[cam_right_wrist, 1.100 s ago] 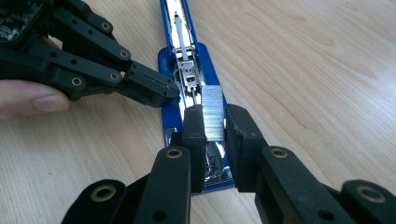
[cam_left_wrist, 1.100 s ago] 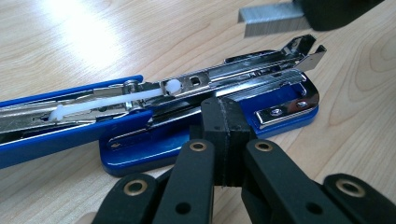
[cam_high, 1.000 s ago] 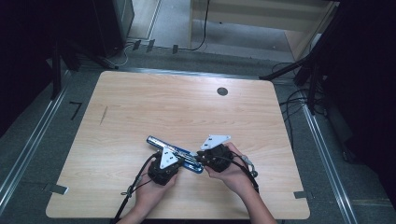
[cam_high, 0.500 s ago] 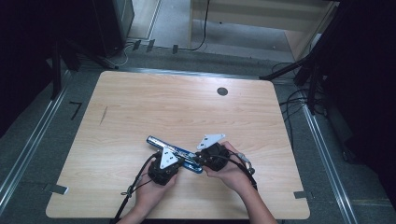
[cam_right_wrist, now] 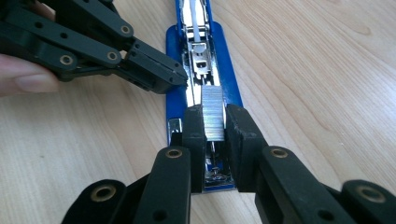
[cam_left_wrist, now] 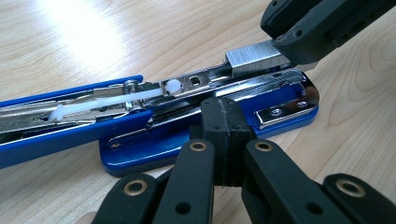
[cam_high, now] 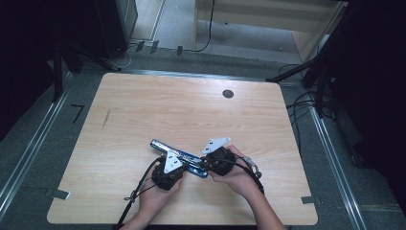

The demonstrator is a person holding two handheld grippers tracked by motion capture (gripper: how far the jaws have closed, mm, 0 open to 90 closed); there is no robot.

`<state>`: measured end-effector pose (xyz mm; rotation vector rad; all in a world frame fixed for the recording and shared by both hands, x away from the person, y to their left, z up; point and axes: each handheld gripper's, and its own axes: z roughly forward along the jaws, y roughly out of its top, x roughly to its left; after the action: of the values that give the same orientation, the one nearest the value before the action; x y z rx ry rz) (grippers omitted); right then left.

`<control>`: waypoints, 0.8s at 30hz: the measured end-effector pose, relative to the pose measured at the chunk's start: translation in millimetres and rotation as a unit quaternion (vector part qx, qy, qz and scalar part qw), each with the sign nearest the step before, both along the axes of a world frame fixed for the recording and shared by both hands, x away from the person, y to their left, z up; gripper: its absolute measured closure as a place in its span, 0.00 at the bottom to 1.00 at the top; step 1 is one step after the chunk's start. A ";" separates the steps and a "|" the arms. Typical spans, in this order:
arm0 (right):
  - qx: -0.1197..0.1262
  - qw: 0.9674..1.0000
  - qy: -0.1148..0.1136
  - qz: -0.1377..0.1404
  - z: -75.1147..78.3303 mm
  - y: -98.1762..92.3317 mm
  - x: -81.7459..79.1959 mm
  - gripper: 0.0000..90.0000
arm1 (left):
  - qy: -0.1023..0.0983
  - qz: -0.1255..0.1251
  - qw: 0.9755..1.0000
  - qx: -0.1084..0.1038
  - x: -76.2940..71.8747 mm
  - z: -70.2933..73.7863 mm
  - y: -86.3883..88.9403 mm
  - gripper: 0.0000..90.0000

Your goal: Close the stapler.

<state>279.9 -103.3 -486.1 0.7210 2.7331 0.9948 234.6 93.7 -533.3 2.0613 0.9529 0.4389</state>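
The strip of staples [cam_right_wrist: 214, 119] sits pinched between the pads of the right hand-held gripper [cam_right_wrist: 215, 122], lying along the open magazine channel of the blue stapler [cam_left_wrist: 205, 140], which rests near the front middle of the counter [cam_high: 143, 115] with its blue top arm swung back toward the far left. Next to the frames from a second ago nothing has shifted — both hands and the stapler lie just as they did — so I judge this a pause in loading, with the strip lined up over the channel but not yet let go. The left hand-held gripper [cam_left_wrist: 224, 140] has its jaws closed together with nothing between them, its tip pressing against the near side of the stapler's base, seemingly to steady it. In the high view both hands meet over the stapler. The counter is pale wood with a round dark grommet [cam_high: 228, 94] at the far side — around it, grey floor, cables and dark stands.
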 end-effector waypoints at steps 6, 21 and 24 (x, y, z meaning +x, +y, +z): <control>-0.005 1.000 -0.005 0.008 3.6 2.3 -0.5 0.89 | 0.000 0.000 1.000 0.000 0.1 0.0 0.1 1.00; -0.013 1.000 -0.003 0.012 2.2 3.4 1.5 0.89 | 0.001 0.000 1.000 0.000 0.1 0.1 0.2 1.00; -0.013 1.000 -0.002 0.012 2.1 3.2 1.6 0.89 | 0.000 0.000 1.000 0.000 0.1 0.1 0.1 1.00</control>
<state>281.5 -100.1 -484.1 0.6816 2.7519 0.9630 234.7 93.8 -533.2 2.0621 0.9527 0.4380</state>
